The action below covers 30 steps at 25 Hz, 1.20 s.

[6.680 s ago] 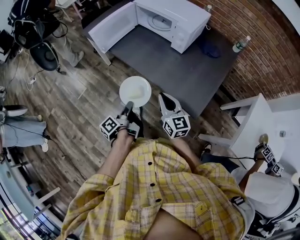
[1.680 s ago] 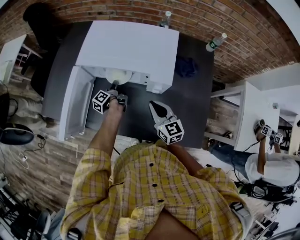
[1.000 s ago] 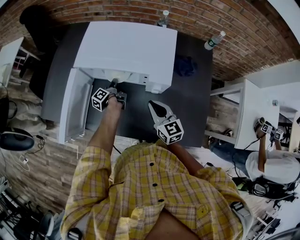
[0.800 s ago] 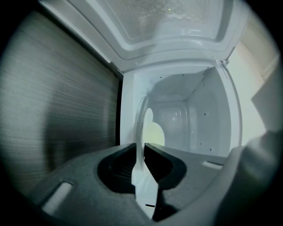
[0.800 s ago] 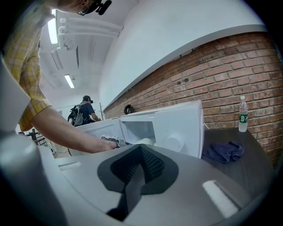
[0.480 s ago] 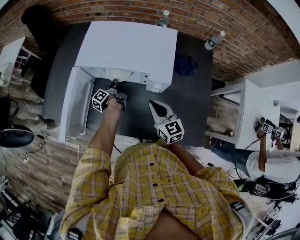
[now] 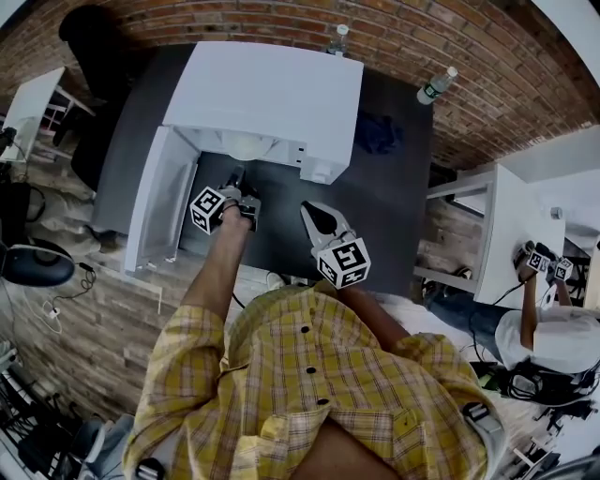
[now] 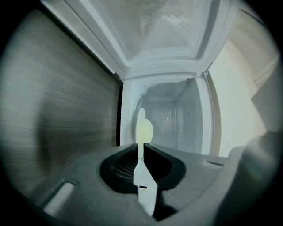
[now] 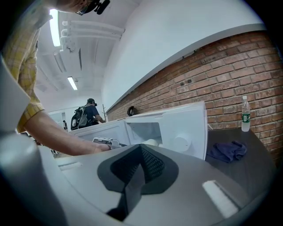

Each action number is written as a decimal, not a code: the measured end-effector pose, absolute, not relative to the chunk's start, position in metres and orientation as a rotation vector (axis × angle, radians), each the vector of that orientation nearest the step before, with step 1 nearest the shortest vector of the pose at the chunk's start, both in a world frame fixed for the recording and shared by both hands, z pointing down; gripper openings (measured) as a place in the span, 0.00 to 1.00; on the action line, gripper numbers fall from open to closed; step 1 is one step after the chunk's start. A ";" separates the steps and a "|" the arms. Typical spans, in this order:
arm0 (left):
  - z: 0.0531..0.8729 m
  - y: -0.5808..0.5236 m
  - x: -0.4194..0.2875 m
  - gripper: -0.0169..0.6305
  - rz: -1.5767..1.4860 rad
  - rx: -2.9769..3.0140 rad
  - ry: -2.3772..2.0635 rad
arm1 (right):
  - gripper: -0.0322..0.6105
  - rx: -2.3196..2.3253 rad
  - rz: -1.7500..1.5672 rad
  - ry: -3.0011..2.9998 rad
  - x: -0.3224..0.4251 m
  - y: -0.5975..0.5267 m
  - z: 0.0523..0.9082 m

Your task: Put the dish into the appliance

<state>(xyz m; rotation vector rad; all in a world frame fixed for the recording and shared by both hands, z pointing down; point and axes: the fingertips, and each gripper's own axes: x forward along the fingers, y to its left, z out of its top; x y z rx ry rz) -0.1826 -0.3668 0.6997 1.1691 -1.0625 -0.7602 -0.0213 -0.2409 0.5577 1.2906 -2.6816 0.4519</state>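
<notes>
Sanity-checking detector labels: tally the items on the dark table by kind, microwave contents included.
microwave: 1
dish: 1
water bottles: 2
blue cloth: 1
Total: 5

Even, bright light fills the head view, and the white top of the appliance (image 7: 262,94) is close to washed out against the dark bench (image 7: 394,187). The wide lens bows the brick wall (image 7: 281,23) along the frame's edges. Both gripper views sit inside black rounded corners. In the left gripper view the left claw (image 8: 141,150) is dim and soft near the lens, while the dish (image 8: 143,130) glows pale against the lit cavity. In the right gripper view the ceiling lights (image 9: 54,28) flare white, the right claw (image 9: 140,152) is blurred, and the bricks are sharp.
</notes>
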 end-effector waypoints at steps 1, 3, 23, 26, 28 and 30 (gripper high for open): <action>0.695 -0.363 -0.181 0.08 -0.760 1.182 -1.057 | 0.05 1.289 0.454 -2.685 -0.022 -0.240 0.557; 0.687 -0.355 -0.177 0.05 -0.764 1.209 -1.038 | 0.05 1.291 0.474 -2.694 -0.024 -0.238 0.556; 0.599 -0.255 -0.151 0.03 -0.488 1.761 -1.061 | 0.05 1.284 0.483 -2.733 -0.032 -0.217 0.539; 0.578 -0.241 -0.141 0.03 -0.332 1.979 -1.155 | 0.05 1.276 0.480 -2.735 -0.034 -0.216 0.538; 0.563 -0.232 -0.137 0.02 -0.254 2.103 -1.233 | 0.05 1.271 0.483 -2.739 -0.034 -0.215 0.537; 0.553 -0.226 -0.135 0.03 -0.187 2.193 -1.305 | 0.05 1.270 0.483 -2.744 -0.034 -0.215 0.536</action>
